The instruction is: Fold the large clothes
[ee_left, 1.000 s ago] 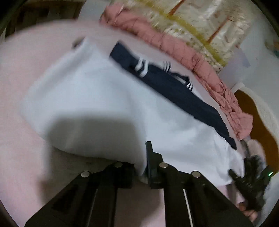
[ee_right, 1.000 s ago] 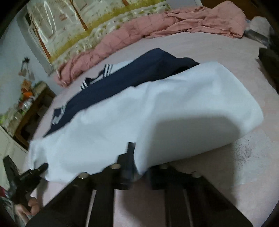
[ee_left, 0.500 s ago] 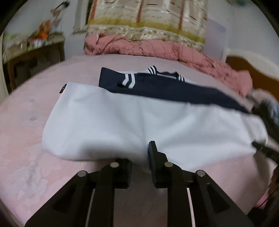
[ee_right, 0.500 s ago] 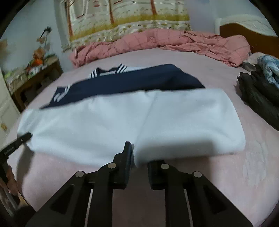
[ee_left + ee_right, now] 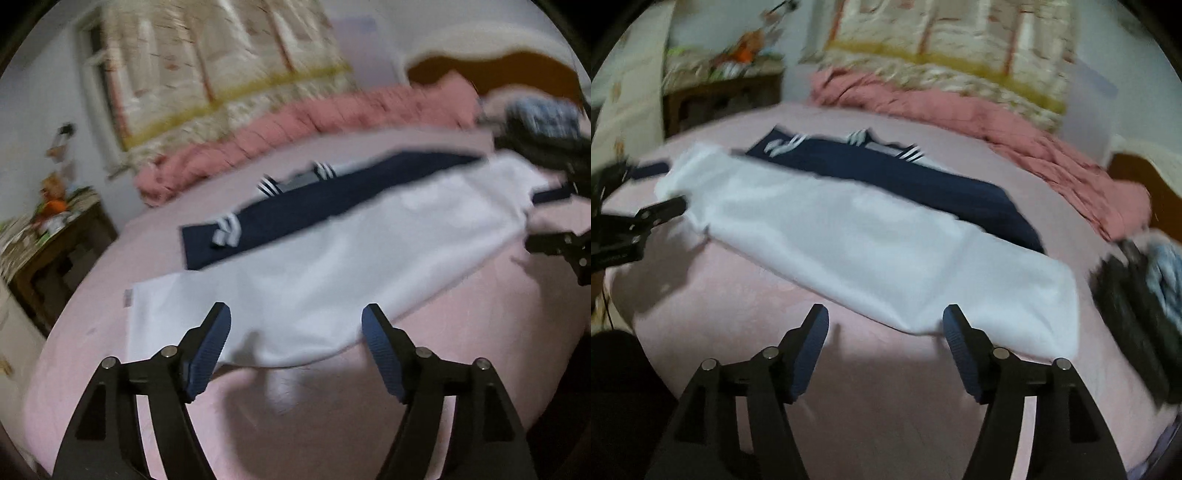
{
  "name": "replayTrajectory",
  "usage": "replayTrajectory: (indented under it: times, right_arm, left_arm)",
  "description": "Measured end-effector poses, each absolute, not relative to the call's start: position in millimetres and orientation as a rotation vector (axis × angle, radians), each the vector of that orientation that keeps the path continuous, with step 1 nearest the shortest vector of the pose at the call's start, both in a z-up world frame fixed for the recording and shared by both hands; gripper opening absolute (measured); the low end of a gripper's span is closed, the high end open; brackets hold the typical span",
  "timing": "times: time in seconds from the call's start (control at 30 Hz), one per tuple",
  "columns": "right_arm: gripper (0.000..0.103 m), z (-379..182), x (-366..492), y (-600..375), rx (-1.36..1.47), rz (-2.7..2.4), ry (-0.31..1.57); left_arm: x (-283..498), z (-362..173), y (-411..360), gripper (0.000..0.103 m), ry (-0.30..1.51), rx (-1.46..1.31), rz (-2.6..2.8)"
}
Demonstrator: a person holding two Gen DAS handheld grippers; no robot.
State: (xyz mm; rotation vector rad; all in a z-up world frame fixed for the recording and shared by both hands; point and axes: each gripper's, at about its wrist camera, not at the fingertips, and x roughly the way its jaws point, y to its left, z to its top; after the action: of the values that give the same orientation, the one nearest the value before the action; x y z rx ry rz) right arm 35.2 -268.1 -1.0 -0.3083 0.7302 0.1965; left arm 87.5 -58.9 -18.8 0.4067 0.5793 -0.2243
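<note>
A large white garment [image 5: 332, 266] [image 5: 871, 243] lies folded lengthwise on the pink bed [image 5: 332, 413], and its navy part with white stripes [image 5: 332, 192] [image 5: 916, 177] shows along the far side. My left gripper [image 5: 295, 325] hovers at the near edge of the white fold. Its jaws are opening and the pads do not press the cloth. My right gripper [image 5: 884, 325] hovers at the same near edge further along, its jaws also opening with nothing gripped. Each gripper shows in the other's view: the right gripper [image 5: 554, 243] and the left gripper [image 5: 646, 218].
A crumpled pink quilt [image 5: 314, 125] [image 5: 997, 122] lies along the far side of the bed under a patterned curtain [image 5: 221, 66]. A pile of dark and checked clothes [image 5: 1137, 295] [image 5: 535, 125] sits at one end. A cluttered wooden side table [image 5: 55, 243] stands beyond the other end.
Both grippers were shut on the near edge of the white fold. They have let go, opened wide, rolled and drawn back a little. The fold now lies flat on the bed.
</note>
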Motion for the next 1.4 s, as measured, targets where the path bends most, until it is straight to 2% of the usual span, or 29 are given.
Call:
replayTrajectory:
  times: [0.17,0.37,0.47,0.63,0.83,0.97,1.07,1.13,1.17,1.23,1.27,1.4]
  right_arm:
    - [0.068,-27,56,-247,-0.495,0.203,0.785]
    - [0.077,-31,70,-273,-0.505,0.026,0.741]
    - [0.077,-28,73,-285,-0.437,0.039,0.727]
    - [0.076,-32,64,-286,-0.488,0.045,0.721]
    - [0.075,-25,54,-327,-0.392,0.132,0.874]
    - [0.075,-30,70,-341,-0.478,-0.071,0.828]
    - [0.066,-37,81,-345,-0.488,-0.101,0.761]
    - [0.052,-41,83,-342,-0.496,-0.092,0.726]
    - [0.045,-41,83,-340,-0.501,-0.108,0.718]
    - [0.016,-35,79,-339,-0.466,-0.126,0.688]
    - [0.016,-27,75,-343,-0.394,-0.115,0.659]
    - [0.012,5,80,-360,-0.19,-0.081,0.612]
  left_arm:
    - [98,-50,-70,0.073,0.677,0.562,-0.223]
    - [114,-52,-54,0.074,0.622,0.546,-0.04]
    - [131,-56,-37,0.072,0.63,0.506,0.005]
    - [135,-55,-18,0.061,0.646,0.431,-0.008]
    - [121,-56,-16,0.061,0.64,0.486,0.012]
    - [128,-55,0,0.06,0.664,0.429,0.061]
    - [135,-52,21,0.062,0.667,0.365,0.082]
    - [135,-50,26,0.05,0.672,0.323,0.04]
    - [133,-51,22,0.035,0.67,0.345,0.021]
    - [124,-51,11,0.023,0.623,0.419,0.056]
    - [120,-48,8,0.018,0.591,0.433,0.062]
    - [125,-17,14,0.017,0.558,0.32,0.044]
